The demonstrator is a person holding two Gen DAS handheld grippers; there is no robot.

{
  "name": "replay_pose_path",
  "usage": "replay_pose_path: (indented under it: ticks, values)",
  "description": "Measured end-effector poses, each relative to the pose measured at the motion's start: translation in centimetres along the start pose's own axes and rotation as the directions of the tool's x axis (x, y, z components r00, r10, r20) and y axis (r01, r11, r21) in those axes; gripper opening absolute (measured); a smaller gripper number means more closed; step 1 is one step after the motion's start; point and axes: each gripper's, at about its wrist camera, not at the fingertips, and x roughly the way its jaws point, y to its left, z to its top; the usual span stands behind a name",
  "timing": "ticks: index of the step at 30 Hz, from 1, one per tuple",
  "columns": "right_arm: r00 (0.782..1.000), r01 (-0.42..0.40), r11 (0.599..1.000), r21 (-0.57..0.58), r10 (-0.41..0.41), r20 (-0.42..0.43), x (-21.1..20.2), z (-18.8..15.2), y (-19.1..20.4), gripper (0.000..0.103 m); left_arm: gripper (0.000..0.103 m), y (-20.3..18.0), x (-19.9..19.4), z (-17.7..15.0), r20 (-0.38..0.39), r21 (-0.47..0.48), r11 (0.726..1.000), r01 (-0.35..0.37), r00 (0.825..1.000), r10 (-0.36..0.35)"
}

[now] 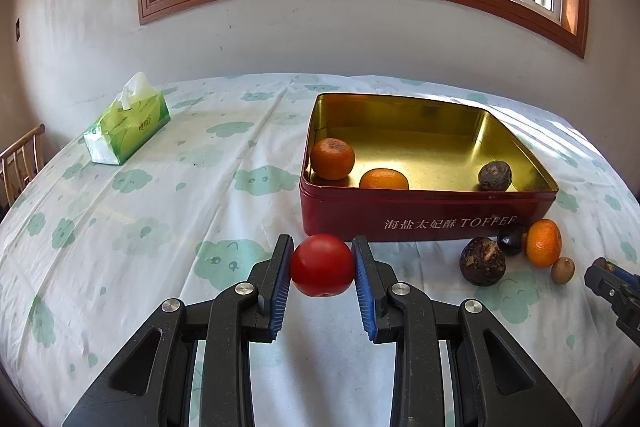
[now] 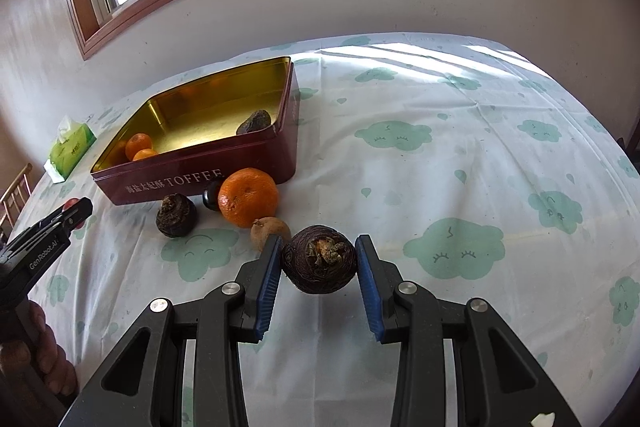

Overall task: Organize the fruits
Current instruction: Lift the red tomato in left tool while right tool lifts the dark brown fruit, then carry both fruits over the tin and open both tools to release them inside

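The left tool (image 1: 322, 265) grips a red tomato (image 1: 322, 264) before the red tin (image 1: 424, 223) holding two oranges (image 1: 333, 159).

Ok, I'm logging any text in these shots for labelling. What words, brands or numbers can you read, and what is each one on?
"海盐太妃酥 TOFFEE": white lettering on the red side of the tin, readable in both views.
"GenRobot.AI": white print on the side of the left gripper, seen in the right wrist view.
Tissue pack: a small printed mark on the green wrapper, too blurred to read.
No numbers or other signs can be read.
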Motion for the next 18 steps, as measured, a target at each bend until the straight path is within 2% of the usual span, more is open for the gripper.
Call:
replay_pose_path:
  ticks: [11, 18]
  values:
    - [0.997, -0.049, 0.996, -0.071, 0.053, 0.049, -1.9, 1.1, 3.3, 0.034, 0.031, -0.1, 0.1, 0.1, -0.007, -0.004, 1.0, 0.023, 1.0, -0.023]
    - [0.996, -0.068, 0.994, -0.084, 0.073, 0.049, -1.6, 1.5, 4.1, 0.034, 0.031, -0.6, -0.1, 0.4, 0.021, 0.049, 0.999, 0.014, 1.0, -0.015]
